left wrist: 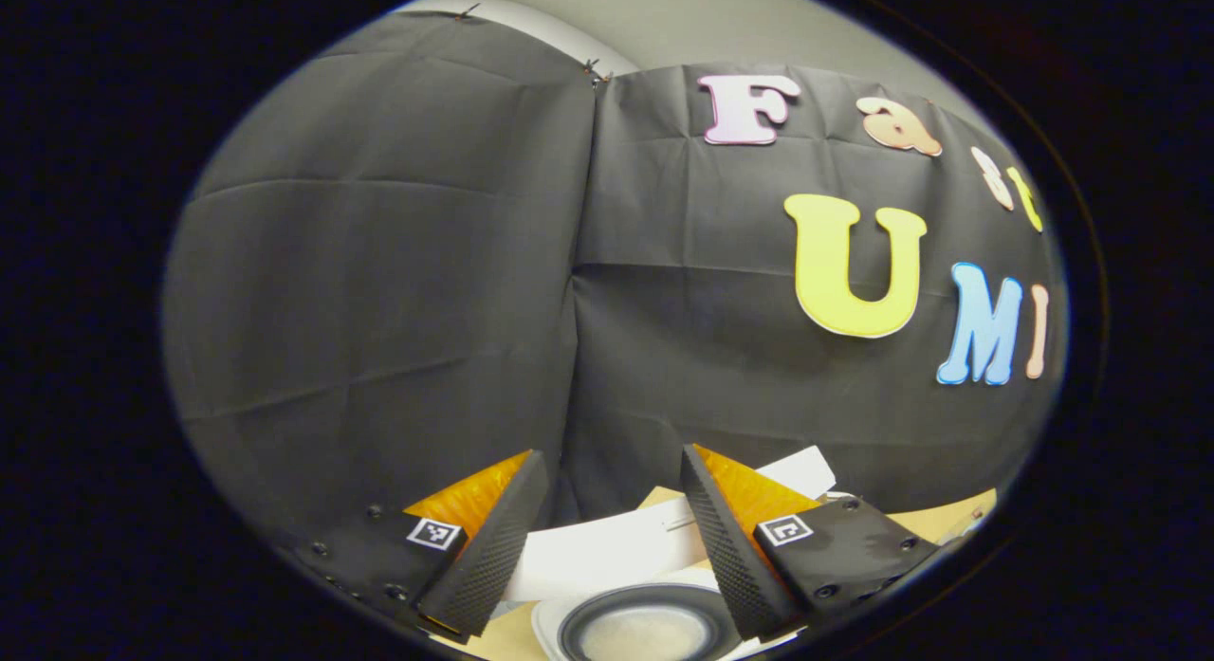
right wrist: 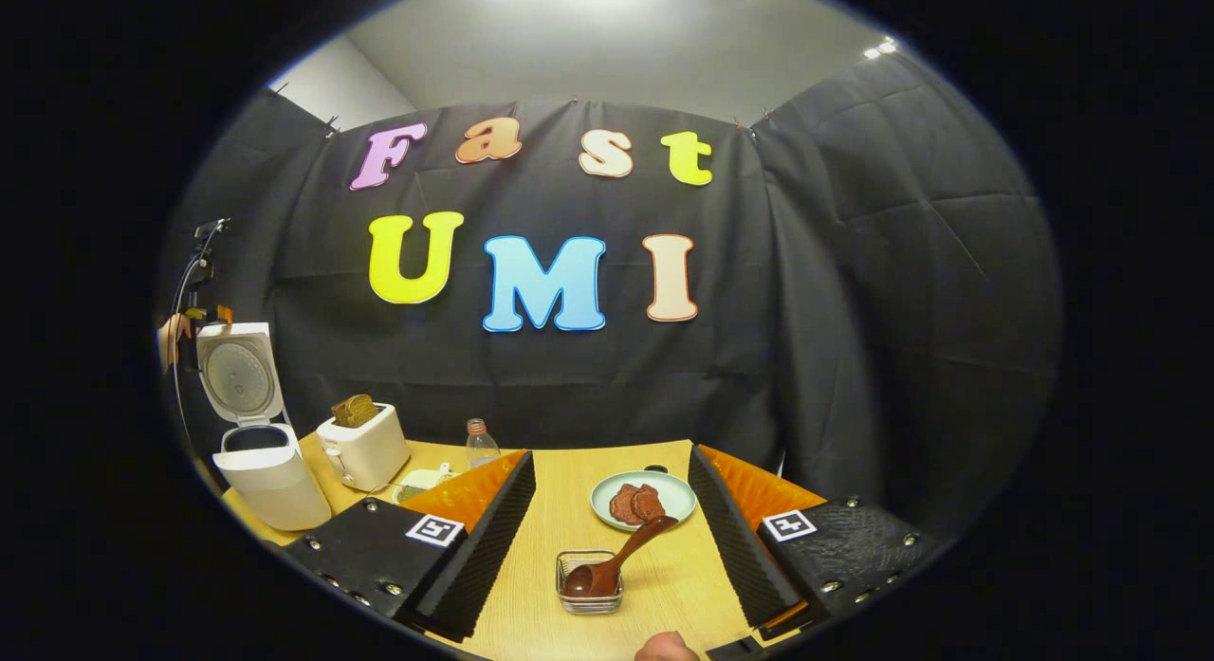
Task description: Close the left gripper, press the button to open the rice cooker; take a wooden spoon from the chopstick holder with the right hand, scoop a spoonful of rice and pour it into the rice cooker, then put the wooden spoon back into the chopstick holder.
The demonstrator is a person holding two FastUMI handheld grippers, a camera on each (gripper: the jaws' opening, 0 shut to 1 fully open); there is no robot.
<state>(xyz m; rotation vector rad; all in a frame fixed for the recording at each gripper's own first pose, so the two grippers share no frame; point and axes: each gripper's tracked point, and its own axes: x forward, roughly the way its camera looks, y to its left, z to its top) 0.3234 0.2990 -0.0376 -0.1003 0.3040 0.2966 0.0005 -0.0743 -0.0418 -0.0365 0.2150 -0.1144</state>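
The rice cooker (right wrist: 256, 452) stands at the far left of the wooden table (right wrist: 569, 519), lid already up. Well right of the cooker sits a small wire holder (right wrist: 589, 581) with the wooden spoon (right wrist: 616, 559) leaning in it, handle tilted up to the right. The right gripper (right wrist: 612, 538) hangs wide open, just short of the spoon. Best to lower it and pinch the handle mid-length. The left gripper (left wrist: 612, 533) is also wide open, above the cooker's pot (left wrist: 645, 628).

on the table (right wrist: 569, 533), the rice cooker (right wrist: 261, 452) stands left of the toaster (right wrist: 365, 448); the wooden spoon (right wrist: 616, 561) lies in the chopstick holder (right wrist: 589, 595), before the plate (right wrist: 678, 490).
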